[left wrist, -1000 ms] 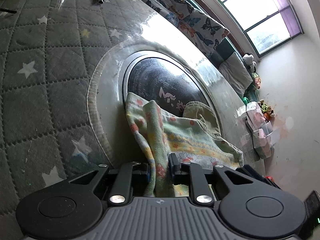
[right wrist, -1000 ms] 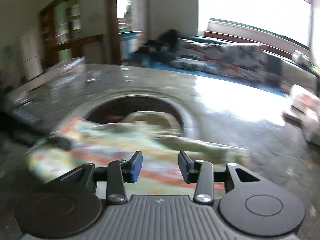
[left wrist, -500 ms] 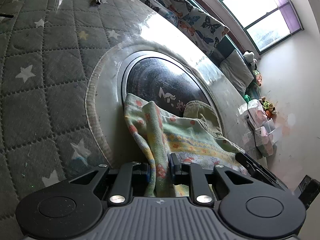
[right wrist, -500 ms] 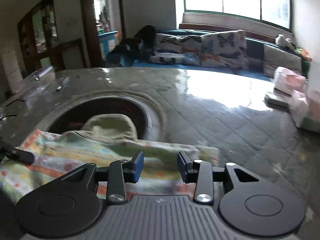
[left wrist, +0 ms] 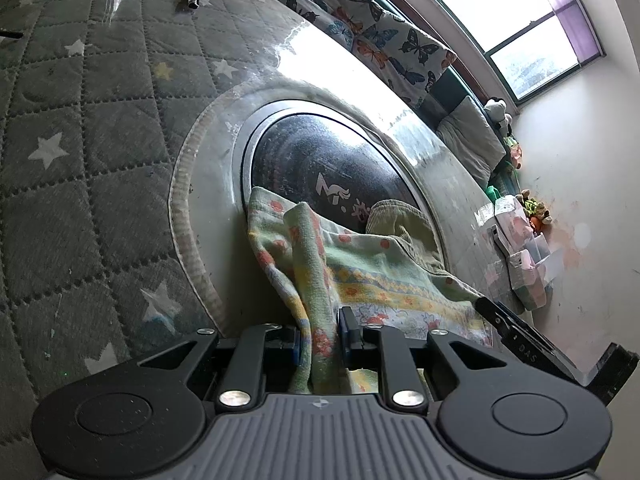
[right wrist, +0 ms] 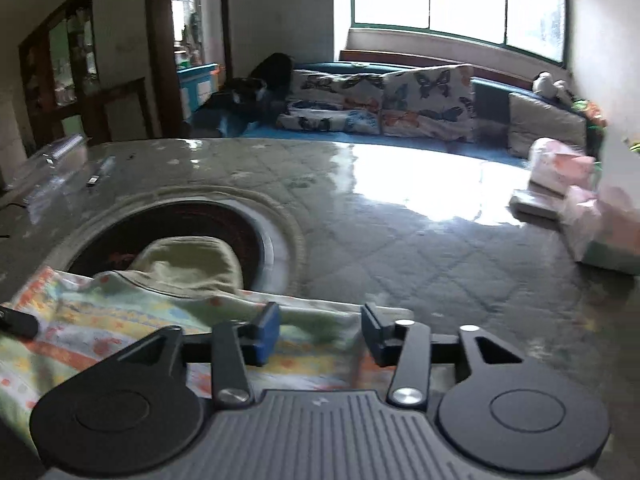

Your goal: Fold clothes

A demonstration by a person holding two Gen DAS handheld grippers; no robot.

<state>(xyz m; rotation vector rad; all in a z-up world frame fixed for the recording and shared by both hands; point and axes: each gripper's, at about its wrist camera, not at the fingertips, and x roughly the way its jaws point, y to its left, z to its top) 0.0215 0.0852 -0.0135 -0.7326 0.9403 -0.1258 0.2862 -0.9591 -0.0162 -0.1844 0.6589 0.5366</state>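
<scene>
my left gripper (left wrist: 320,334) pinches a bunched fold of the floral garment (left wrist: 384,276), which lies on the quilted table cover (left wrist: 80,120) beside the round black inset (left wrist: 320,160). my right gripper (right wrist: 318,330) hovers spread apart over the garment's edge.

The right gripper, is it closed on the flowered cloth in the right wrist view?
No, the right gripper is open, its fingers spread apart above the flowered cloth with nothing pinched between them.

The left gripper (left wrist: 319,338) hides the patterned cloth's (left wrist: 384,280) pinched fold.
</scene>
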